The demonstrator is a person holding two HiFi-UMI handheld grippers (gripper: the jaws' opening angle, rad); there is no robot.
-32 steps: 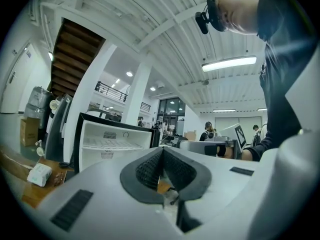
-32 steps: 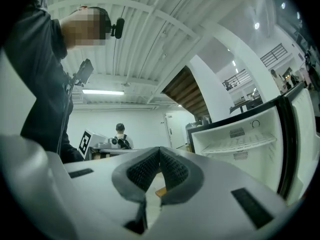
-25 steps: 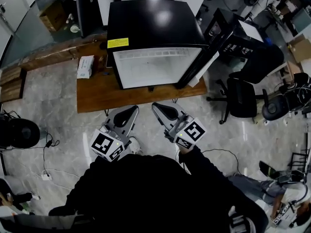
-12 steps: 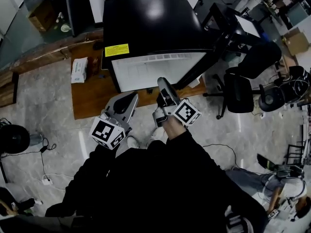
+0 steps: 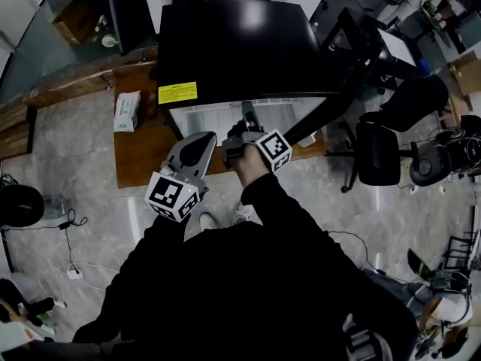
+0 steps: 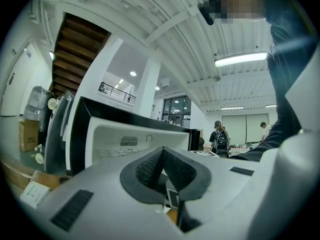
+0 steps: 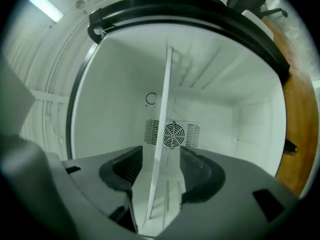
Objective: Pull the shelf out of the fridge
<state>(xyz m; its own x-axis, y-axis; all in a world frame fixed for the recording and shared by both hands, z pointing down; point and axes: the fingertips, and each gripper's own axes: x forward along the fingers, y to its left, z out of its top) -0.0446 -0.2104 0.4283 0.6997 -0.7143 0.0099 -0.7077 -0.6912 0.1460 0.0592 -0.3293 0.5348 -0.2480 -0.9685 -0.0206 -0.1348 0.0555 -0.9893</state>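
A black mini fridge stands on a wooden table with its white inside facing me. My right gripper reaches into the opening, rolled onto its side. In the right gripper view the thin white shelf runs edge-on between the pads of the right gripper. There is a gap on both sides of it. Its jaws have just been opening and stand open around the shelf's front edge. My left gripper hangs shut and empty before the table's front edge, left of the right one. The left gripper points at the fridge.
The fridge door stands open to the right. A tissue pack lies on the table left of the fridge. A black office chair stands at the right. In the left gripper view people stand far off in the room.
The right gripper has moved forward from in front of the table into the fridge opening, rolled onto its side and opened. The left gripper has moved forward toward the table edge.
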